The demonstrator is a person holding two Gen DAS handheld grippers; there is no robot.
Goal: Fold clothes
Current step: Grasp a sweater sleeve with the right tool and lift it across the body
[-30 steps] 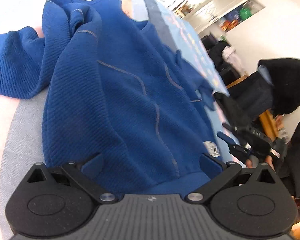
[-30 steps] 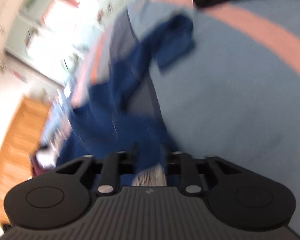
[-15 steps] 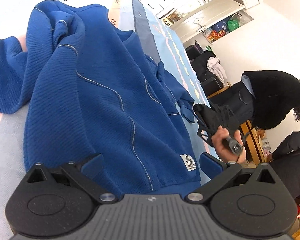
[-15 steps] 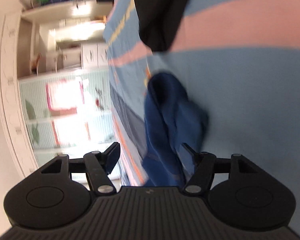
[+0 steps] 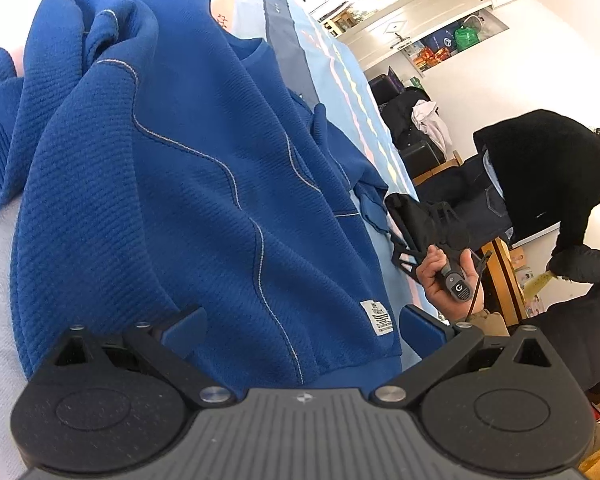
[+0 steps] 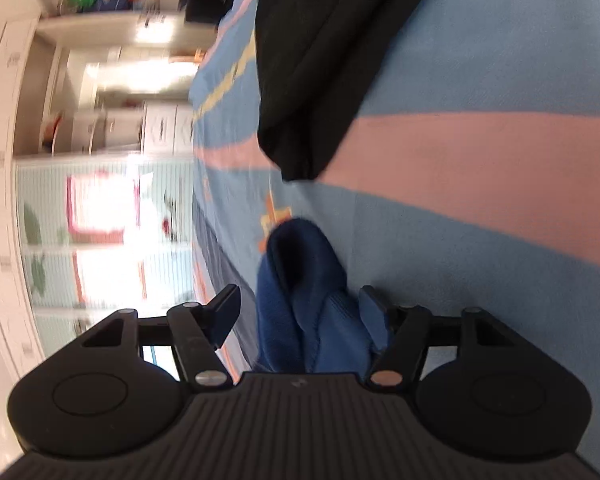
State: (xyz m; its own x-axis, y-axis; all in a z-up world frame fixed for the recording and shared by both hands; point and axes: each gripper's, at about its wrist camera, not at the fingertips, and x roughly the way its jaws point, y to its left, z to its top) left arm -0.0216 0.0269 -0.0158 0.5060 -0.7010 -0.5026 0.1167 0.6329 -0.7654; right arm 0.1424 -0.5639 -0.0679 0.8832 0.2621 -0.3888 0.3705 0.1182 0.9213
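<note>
1. Where the striped bed cover (image 5: 342, 68) spreads, the blue sweater (image 5: 188, 184) lies flat across it.
2. Left gripper (image 5: 302, 330): jaws released, spread wide over the sweater's near hem.
3. Right gripper (image 6: 300, 312): jaws released around the sleeve cuff (image 6: 304, 280), not pinching.

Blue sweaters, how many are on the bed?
1. The blue sweater lies spread on the bed in front of the left gripper; its sleeve sits between the right gripper's open jaws. More could be out of view.
</note>
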